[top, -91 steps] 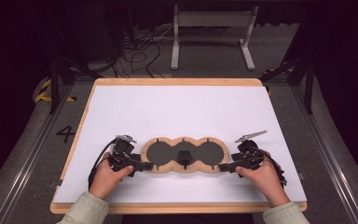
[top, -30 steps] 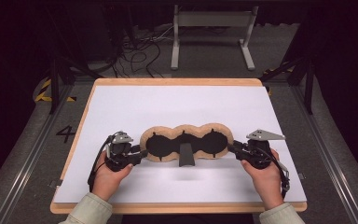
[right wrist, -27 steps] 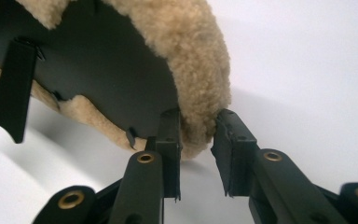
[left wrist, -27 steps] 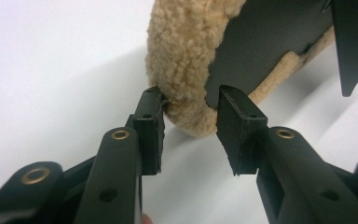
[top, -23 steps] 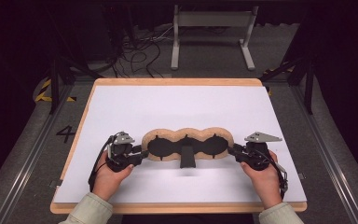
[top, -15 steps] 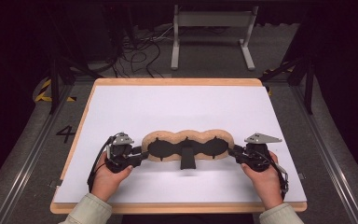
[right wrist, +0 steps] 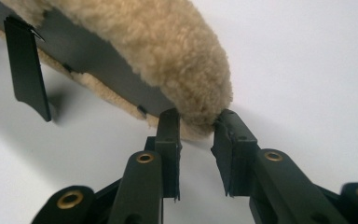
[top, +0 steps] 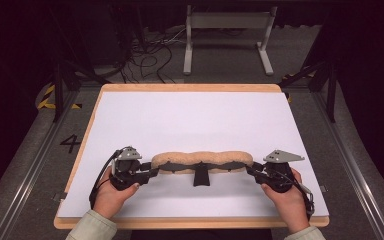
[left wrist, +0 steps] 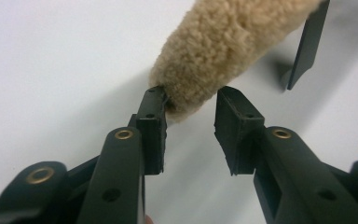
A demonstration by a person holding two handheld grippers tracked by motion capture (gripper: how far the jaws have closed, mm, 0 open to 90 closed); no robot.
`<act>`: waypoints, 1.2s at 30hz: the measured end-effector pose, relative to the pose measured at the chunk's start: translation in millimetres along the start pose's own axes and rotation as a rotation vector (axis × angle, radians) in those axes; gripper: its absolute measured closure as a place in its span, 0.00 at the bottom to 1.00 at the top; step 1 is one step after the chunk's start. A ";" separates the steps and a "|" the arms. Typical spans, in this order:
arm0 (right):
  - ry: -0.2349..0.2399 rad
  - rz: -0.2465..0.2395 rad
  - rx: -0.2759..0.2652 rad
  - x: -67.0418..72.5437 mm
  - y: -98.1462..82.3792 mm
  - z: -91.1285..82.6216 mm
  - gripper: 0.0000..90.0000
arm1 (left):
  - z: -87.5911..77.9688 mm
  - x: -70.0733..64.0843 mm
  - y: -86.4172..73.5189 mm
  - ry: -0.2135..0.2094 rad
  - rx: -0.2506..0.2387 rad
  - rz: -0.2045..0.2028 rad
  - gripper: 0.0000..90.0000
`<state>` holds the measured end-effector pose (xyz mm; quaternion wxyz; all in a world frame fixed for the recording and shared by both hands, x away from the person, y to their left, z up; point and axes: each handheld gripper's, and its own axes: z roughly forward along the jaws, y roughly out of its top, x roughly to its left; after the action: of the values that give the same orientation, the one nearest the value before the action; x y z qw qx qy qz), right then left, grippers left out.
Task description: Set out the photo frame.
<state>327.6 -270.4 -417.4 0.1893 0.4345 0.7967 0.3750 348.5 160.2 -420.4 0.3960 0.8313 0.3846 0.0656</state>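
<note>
Fleece pad (top: 202, 161) near desk (top: 190, 107) front edge, lifted; right tongs (top: 254, 170) clamp its end, left tongs (top: 149, 173) closing, probably one-pad contact; black strap (top: 200, 176) dangles mid-span.

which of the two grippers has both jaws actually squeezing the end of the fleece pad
The right gripper: both jaws pinch the fleece pad. On the left gripper, just closing, one jaw stands clear of it.

A lab or test room is suggested: a white-topped desk (top: 190, 115) is set on a dark floor, with loose cables (top: 152, 55) beyond its far edge and a painted number (top: 70, 143) on the floor.
</note>
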 end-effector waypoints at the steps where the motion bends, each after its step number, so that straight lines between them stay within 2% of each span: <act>1: -0.002 -0.007 0.001 1.2 -1.0 -1.0 0.80 | -0.6 -0.4 -0.4 0.002 0.005 0.008 0.74; 5: -0.001 -0.032 0.007 2.8 -3.4 -3.2 0.80 | -1.1 -1.9 -1.0 0.006 0.015 0.033 0.75; 10: 0.022 -0.042 0.003 1.5 -5.6 -5.1 0.78 | -1.7 -1.6 -0.7 0.002 0.021 0.050 0.75; 12: 0.023 -0.063 0.006 1.0 -5.3 -5.0 0.77 | -2.4 -1.0 -1.1 0.002 0.019 0.054 0.75; 15: 0.017 -0.111 0.009 0.7 -4.4 -7.2 0.80 | -5.7 -1.2 -2.8 0.001 0.024 0.050 0.80; 16: 0.015 -0.124 0.007 -0.3 -4.1 -9.5 0.83 | -7.4 -0.5 -3.2 0.002 0.030 0.063 0.83; 18: 0.020 -0.133 0.012 -2.6 -3.3 -13.0 0.88 | -12.5 -2.3 -6.1 -0.023 0.033 0.061 0.92; 20: 0.023 -0.139 0.023 -5.0 -2.7 -15.7 0.95 | -16.6 -5.6 -7.0 -0.044 0.032 0.089 0.99; 22: 0.027 -0.147 0.034 -6.7 -2.5 -16.7 1.00 | -17.5 -11.6 -6.1 -0.049 0.048 0.129 1.00; 24: 0.018 -0.153 0.043 -8.1 -1.7 -16.8 1.00 | -14.8 -18.6 -5.1 -0.044 0.072 0.156 1.00; 27: 0.003 -0.152 0.034 -10.5 0.4 -17.1 1.00 | -7.3 -23.6 -5.4 -0.039 0.103 0.172 1.00; 29: -0.005 -0.147 0.028 -13.6 1.5 -16.9 1.00 | -2.9 -22.8 -5.2 -0.033 0.106 0.172 1.00; 31: -0.011 -0.136 0.022 -16.8 1.9 -15.9 1.00 | 1.3 -21.4 -4.5 -0.035 0.096 0.150 1.00; 36: -0.001 -0.125 0.000 -23.4 4.0 -9.6 1.00 | 8.9 -20.3 -1.3 -0.037 0.081 0.136 1.00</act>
<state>336.7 -292.7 -408.7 0.2128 0.3840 0.8222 0.3622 337.2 141.3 -423.3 0.3639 0.8718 0.3223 0.0611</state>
